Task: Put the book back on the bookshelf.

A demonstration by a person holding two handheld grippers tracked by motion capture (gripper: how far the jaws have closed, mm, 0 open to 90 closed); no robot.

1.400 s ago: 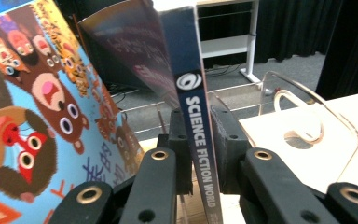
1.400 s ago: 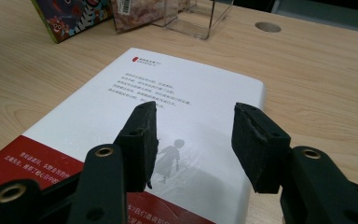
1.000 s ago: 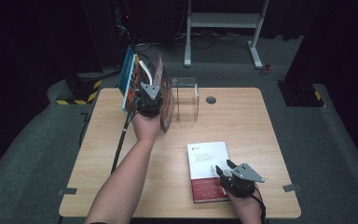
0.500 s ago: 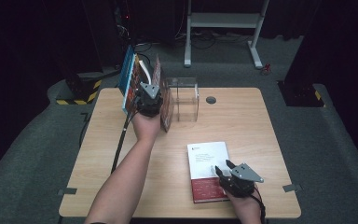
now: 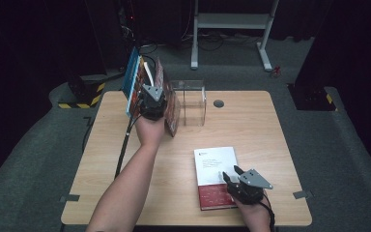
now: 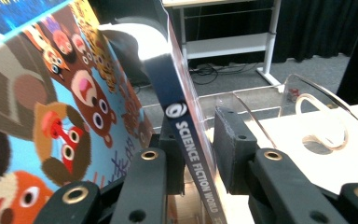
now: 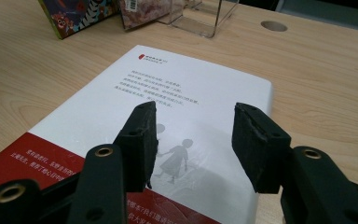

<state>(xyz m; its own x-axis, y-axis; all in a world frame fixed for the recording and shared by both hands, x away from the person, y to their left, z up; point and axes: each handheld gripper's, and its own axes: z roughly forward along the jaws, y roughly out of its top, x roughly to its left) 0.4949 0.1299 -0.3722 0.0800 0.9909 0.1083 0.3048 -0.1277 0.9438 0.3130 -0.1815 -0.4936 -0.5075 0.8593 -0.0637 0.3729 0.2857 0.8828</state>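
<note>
Left claw (image 5: 152, 94) up at the far left of the worktop (image 5: 270, 130), among a leaning row of books just left of the clear acrylic stand (image 5: 189, 101). In the left gripper view a thin dark-spined book (image 6: 186, 140), "SCIENCE FICTION WORLD" on the spine, runs up between the 2 black jaws. The left jaw lies against the spine; a narrow gap shows between the book and the right pad. The jaws have just been opening, the book between them, no longer clamped.

A picture book (image 6: 51, 116) with cartoon animal faces on a blue cover leans just left of the thin book, tilted to the left. Between the 2, a pale page or cover curls over at the top. Whether the thin book leans on the stand cannot be told.

Right claw (image 5: 232, 175) at the near right of the worktop, over the lower half of a white and red book (image 5: 212, 166) lying flat, cover up. In the right gripper view the jaws stand apart with nothing between them; the white cover with 2 small grey figures shows in the gap. Whether the tips touch the cover cannot be told.

A round cable hole (image 5: 218, 103) sits in the worktop just right of the stand.
</note>
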